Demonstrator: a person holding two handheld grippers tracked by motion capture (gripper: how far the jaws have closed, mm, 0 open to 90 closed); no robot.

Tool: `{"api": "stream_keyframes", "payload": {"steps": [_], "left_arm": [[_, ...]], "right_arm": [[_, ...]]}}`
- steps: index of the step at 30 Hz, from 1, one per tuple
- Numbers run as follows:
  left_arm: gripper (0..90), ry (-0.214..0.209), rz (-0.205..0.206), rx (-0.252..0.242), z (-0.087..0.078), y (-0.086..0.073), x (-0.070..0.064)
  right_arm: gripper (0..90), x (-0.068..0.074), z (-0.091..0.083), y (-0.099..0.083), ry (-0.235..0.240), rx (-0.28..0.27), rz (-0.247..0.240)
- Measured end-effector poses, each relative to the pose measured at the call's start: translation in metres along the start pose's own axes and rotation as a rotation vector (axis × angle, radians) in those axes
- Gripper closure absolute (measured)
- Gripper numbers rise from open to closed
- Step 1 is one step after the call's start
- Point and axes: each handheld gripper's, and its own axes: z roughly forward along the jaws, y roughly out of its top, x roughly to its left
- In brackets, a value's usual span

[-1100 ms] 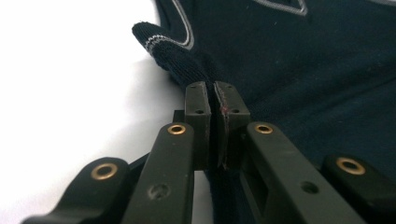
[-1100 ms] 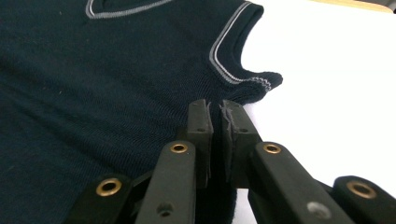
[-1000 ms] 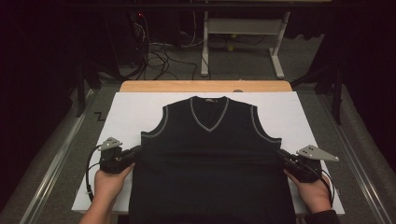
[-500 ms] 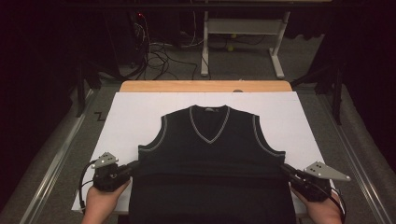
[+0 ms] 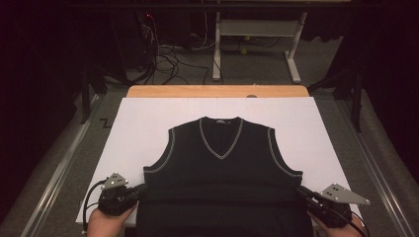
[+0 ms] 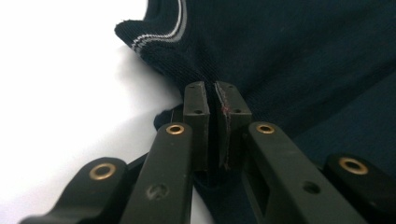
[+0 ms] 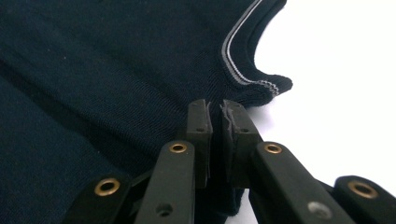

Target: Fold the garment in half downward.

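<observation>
- Black vest (image 5: 222,163) lies flat on white surface (image 5: 138,128), near edge.
- Left hand-held gripper (image 5: 141,189) clenched on vest's left side edge.
- Right hand-held gripper (image 5: 301,191) clenched on its right side edge.

A black V-neck sweater vest (image 5: 222,173) lies flat on a white table sheet (image 5: 138,128). The left gripper (image 5: 140,189) and right gripper (image 5: 300,190) pinch its side edges just below the armholes.
</observation>
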Motion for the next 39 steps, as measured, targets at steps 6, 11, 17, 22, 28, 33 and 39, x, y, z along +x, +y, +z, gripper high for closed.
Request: {"api": "stream_keyframes", "payload": {"steps": [6, 11, 17, 22, 28, 33, 39], "left_arm": [[68.6, -0.010, -0.006, -0.011, 0.001, 0.001, 0.001], [47.1, 0.026, 0.029, -0.063, 0.003, 0.001, -0.001], [27.3, 0.041, 0.050, -0.128, 0.003, 0.003, 0.001], [14.7, 0.024, 0.049, -0.152, 0.008, 0.007, 0.005], [4.7, -0.004, 0.037, -0.163, 0.015, 0.017, 0.008], [0.0, -0.009, 0.032, -0.187, 0.022, 0.024, 0.011], [0.0, -0.008, 0.038, -0.178, 0.028, 0.028, 0.011]], "right_arm": [[73.4, 0.002, 0.003, -0.001, 0.017, 0.014, 0.001], [55.9, 0.002, 0.003, 0.001, 0.018, -0.017, 0.013], [35.8, 0.000, 0.004, 0.004, -0.010, -0.088, 0.050], [23.2, -0.004, 0.009, 0.006, -0.012, -0.122, 0.090], [11.9, -0.009, 0.020, 0.013, -0.026, -0.146, 0.107], [0.2, -0.008, 0.032, 0.021, -0.047, -0.114, 0.098], [0.2, -0.012, 0.038, 0.026, -0.062, -0.111, 0.110]]}}
